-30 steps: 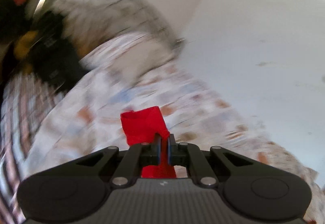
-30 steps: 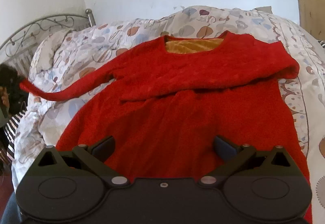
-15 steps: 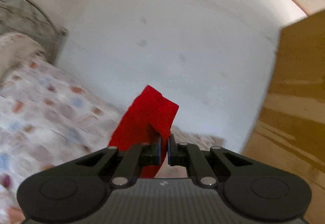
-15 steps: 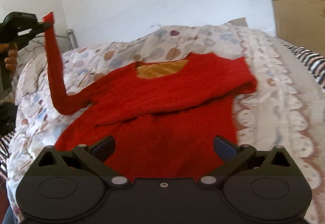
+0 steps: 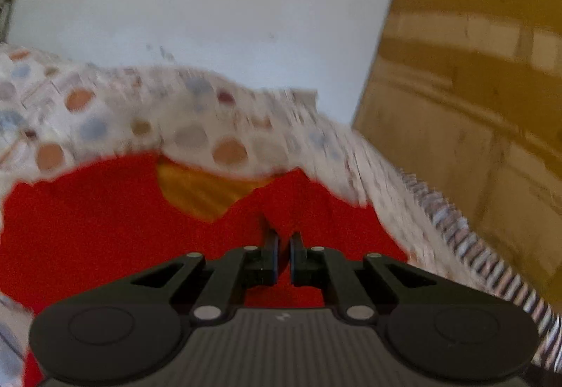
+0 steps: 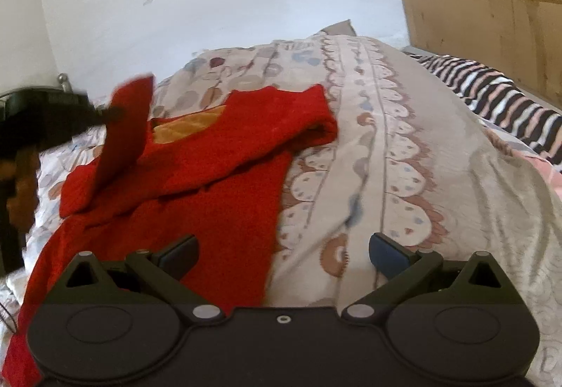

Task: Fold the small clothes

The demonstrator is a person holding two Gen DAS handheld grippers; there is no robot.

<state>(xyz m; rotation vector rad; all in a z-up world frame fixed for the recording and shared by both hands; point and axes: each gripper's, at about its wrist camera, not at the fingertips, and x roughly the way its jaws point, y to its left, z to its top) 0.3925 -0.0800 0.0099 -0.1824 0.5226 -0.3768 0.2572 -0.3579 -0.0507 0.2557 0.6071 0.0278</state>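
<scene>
- Left gripper point(image 6: 116, 111), seen at the left edge of the right wrist view, is held above the bed, level, pointing toward the sweater's chest, a bare hand point(image 6: 19, 190) dimly visible below it.
- Its jaws are pinched nearly together on the cuff of the sweater's sleeve point(image 6: 121, 130); in its own view the left gripper point(image 5: 282, 241) shows red cloth between the pads, though motion blur softens the detail.
- The lifted sleeve runs upward from the shoulder near the bed's left edge to the gripper, its long axis slanted steeply, the cuff end highest.
- The red sweater point(image 6: 210, 183) lies flat on the patterned quilt point(image 6: 404, 148), collar toward the wall end of the bed and hem toward the near edge, its long axis running head to foot.
- Its other sleeve point(image 6: 302, 120) is folded across the chest, ending near the quilt's middle.
- A yellow lining point(image 5: 200, 190) shows at the neck opening.
- Right gripper point(image 6: 282, 255) hovers low over the near edge of the bed, jaws spread wide and holding nothing, one finger over the sweater's hem, the other over bare quilt.
- A striped blanket point(image 6: 491, 95) lies along the bed's right edge.
</scene>
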